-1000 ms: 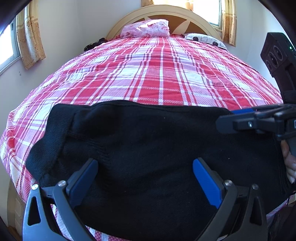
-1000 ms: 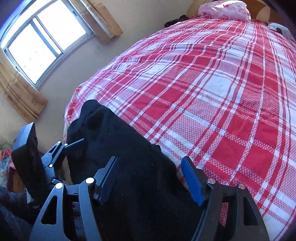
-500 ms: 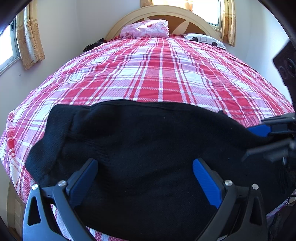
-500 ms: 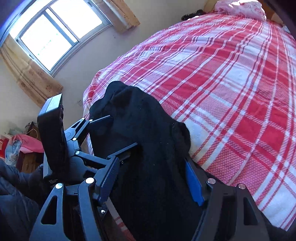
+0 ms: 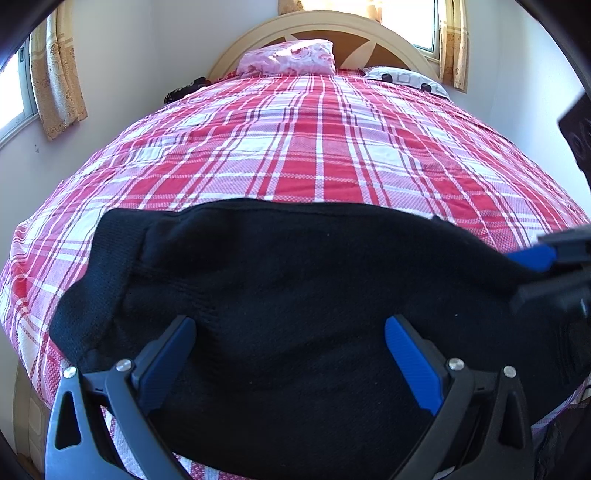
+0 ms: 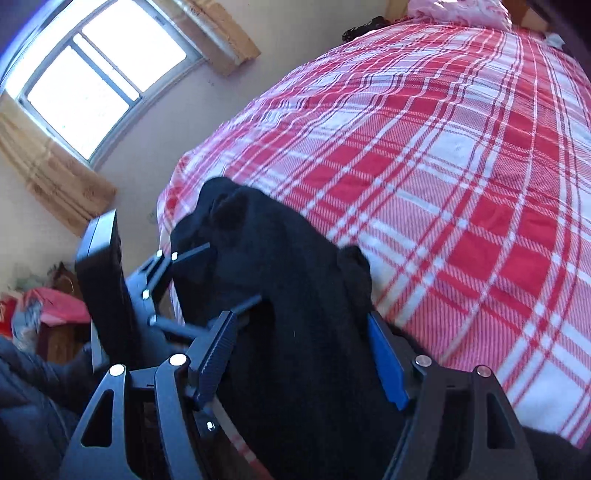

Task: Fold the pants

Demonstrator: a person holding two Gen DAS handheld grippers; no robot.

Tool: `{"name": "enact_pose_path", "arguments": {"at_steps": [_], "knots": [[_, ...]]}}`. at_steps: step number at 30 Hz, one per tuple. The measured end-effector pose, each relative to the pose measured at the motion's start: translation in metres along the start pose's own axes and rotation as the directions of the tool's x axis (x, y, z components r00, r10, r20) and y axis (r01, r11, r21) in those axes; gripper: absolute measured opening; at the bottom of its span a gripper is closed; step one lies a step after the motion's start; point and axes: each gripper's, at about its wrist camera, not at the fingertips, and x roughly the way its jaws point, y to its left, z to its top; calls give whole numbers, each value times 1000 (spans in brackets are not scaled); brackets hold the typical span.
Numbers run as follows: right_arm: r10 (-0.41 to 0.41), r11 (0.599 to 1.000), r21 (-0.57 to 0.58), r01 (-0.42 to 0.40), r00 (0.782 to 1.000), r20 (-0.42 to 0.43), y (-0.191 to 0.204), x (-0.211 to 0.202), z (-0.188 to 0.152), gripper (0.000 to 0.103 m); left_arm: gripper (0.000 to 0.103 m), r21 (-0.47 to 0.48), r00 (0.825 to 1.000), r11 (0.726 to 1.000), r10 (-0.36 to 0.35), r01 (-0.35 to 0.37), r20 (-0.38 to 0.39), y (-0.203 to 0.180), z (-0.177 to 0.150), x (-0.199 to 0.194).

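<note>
The black pants lie bunched across the near end of the bed, on the red plaid bedspread. My left gripper is open, its blue pads spread wide over the middle of the cloth. My right gripper is open with the pants' right end between its pads. In the left wrist view the right gripper shows at the right edge against the pants' end. In the right wrist view the left gripper shows at the left, over the pants.
A pink pillow and a patterned pillow lie by the curved headboard. A dark item sits at the bed's far left corner. A window with tan curtains is left of the bed; clutter lies on the floor.
My right gripper has swung to the right and lower along the pants' right end, lifting and bunching the cloth between its pads. The left gripper has held still.
</note>
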Motion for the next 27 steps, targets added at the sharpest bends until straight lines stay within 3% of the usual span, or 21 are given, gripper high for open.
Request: {"name": "enact_pose_path", "arguments": {"at_steps": [6,12,15,18,21,23,25,27], "knots": [[24,997,-71,-29,997,-68,9,4,-13,72,103,-3,1000,1000,3,-3,1,0,0,0],[165,986,38,-164,985,-42,-9,30,12,72,103,0,1000,1000,4,-4,3,0,0,0],[234,960,151,-237,972,38,-26,36,23,72,103,5,1000,1000,2,-2,8,0,1,1],[286,903,290,-318,947,149,-55,30,34,72,103,13,1000,1000,0,0,6,0,1,1],[390,785,432,-444,896,213,-89,33,39,72,103,13,1000,1000,3,-3,7,0,1,1],[411,738,481,-473,881,236,-102,38,37,69,103,13,1000,1000,4,-4,10,0,1,2],[397,745,482,-461,887,236,-102,34,37,69,103,15,1000,1000,4,-4,11,0,1,1],[284,800,462,-383,919,272,-107,14,42,69,103,14,1000,1000,2,-3,9,1,1,1]]}}
